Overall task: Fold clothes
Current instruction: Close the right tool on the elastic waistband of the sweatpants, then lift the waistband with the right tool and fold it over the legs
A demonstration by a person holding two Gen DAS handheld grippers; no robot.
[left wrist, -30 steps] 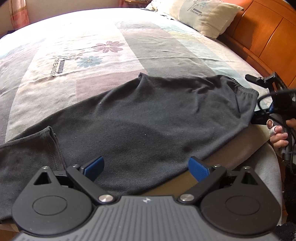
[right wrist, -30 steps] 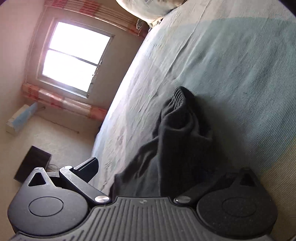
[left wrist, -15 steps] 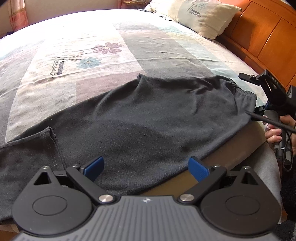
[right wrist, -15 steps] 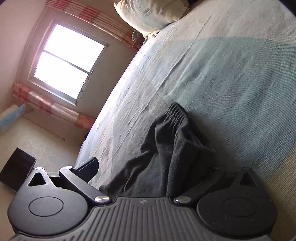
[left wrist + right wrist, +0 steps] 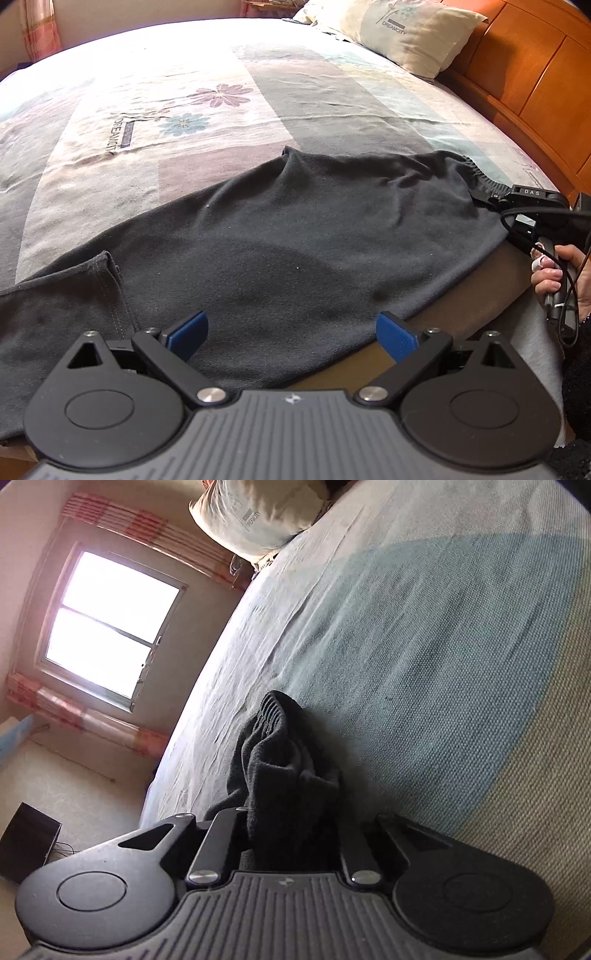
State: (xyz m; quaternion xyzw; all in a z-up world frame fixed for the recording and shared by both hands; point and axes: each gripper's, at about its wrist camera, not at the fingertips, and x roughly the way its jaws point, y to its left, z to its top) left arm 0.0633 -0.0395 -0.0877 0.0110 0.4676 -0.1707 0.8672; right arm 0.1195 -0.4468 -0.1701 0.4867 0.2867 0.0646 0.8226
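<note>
Dark grey trousers point(image 5: 295, 251) lie spread across the bed, with the elastic waistband point(image 5: 476, 173) at the right. My left gripper point(image 5: 291, 328) hangs over the near edge of the cloth, its blue pads point(image 5: 188, 330) wide apart and open, nothing between them. My right gripper point(image 5: 491, 197) sits at the waistband corner, held by a person's hand point(image 5: 550, 273). In the right wrist view its jaws are closing, and the right gripper point(image 5: 291, 812) has the bunched waistband cloth point(image 5: 273, 746) pinched between its fingers.
The patterned bedspread point(image 5: 184, 122) stretches away behind the trousers. A pillow point(image 5: 410, 33) lies against the wooden headboard point(image 5: 524, 74) at the far right. The right wrist view shows a bright window point(image 5: 110, 635) and a dark box point(image 5: 26, 842) on the floor.
The right gripper's jaws went from wide apart to drawn together on the waistband, which now bunches up between them. The left gripper and the rest of the trousers have not moved.
</note>
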